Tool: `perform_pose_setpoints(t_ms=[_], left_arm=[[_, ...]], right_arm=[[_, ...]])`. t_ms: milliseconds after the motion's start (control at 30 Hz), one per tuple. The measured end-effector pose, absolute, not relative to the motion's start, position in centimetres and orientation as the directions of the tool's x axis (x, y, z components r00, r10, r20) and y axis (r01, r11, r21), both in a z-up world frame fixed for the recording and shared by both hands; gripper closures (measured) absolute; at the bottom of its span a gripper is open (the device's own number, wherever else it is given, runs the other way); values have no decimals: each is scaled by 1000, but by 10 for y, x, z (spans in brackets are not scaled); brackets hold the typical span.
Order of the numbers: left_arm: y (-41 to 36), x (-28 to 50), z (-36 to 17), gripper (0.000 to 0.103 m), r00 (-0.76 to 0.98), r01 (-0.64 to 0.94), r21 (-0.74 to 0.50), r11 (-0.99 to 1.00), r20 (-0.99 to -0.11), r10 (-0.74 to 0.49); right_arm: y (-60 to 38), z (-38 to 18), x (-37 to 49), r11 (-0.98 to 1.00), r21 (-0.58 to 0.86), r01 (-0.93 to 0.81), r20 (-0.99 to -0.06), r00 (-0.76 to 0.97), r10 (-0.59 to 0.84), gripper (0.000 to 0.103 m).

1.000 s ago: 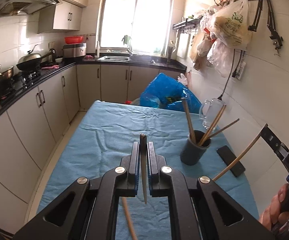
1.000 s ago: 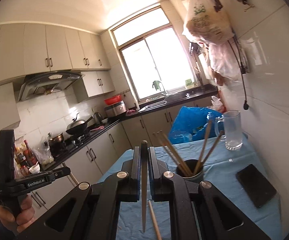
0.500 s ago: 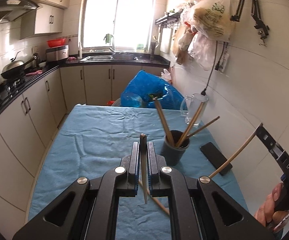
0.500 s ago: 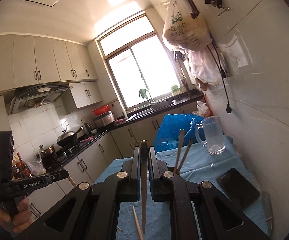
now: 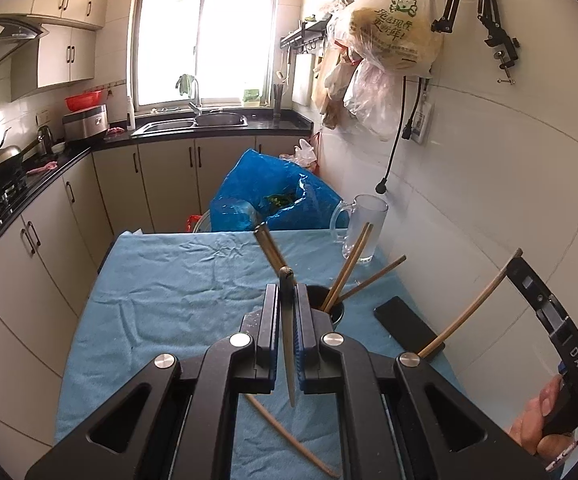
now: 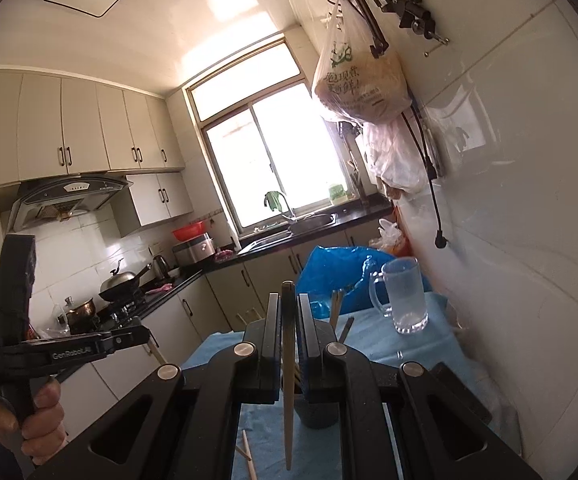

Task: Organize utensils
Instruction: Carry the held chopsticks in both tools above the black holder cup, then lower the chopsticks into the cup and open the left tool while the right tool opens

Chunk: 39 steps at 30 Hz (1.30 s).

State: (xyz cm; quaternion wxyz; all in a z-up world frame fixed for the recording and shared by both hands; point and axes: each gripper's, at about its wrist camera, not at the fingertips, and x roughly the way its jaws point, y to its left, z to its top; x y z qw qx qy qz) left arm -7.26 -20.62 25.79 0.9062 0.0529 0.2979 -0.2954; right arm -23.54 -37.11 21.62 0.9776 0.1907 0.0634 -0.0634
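A dark cup [image 5: 333, 312] holding several wooden chopsticks [image 5: 347, 266] stands on the blue tablecloth [image 5: 177, 284], just beyond my left gripper [image 5: 287, 292]. The left gripper is shut on a single chopstick [image 5: 287, 336]. My right gripper [image 6: 289, 300] is shut on another chopstick [image 6: 288, 380] and hovers over the same cup [image 6: 315, 412]; it also shows at the right of the left wrist view, with its chopstick [image 5: 469, 312] slanting down. A loose chopstick [image 5: 285, 436] lies on the cloth below the left gripper.
A black phone [image 5: 407, 328] lies right of the cup. A glass mug [image 5: 363, 228] stands at the table's far right by the tiled wall. A blue plastic bag [image 5: 273, 200] sits behind the table. Cabinets and counter run along the left.
The left gripper has swung right and nearer, so the cup now sits right behind its fingers. The right gripper has come down over the cup, which now shows behind its fingers.
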Motion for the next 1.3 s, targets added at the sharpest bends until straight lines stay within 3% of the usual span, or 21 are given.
perform_pose_setpoints(t_ms=[700,1300], left_arm=[[-256,-17,311,97,697,561,-112,820,-471,-541],[-263,44,236,97,627,521,-207,828,-565,-535]], right_arm=[[-405,269,-161,924,342,169,-92,985,-146,95],[-416,210,-83,913,321,251,-244,954,-176,95]])
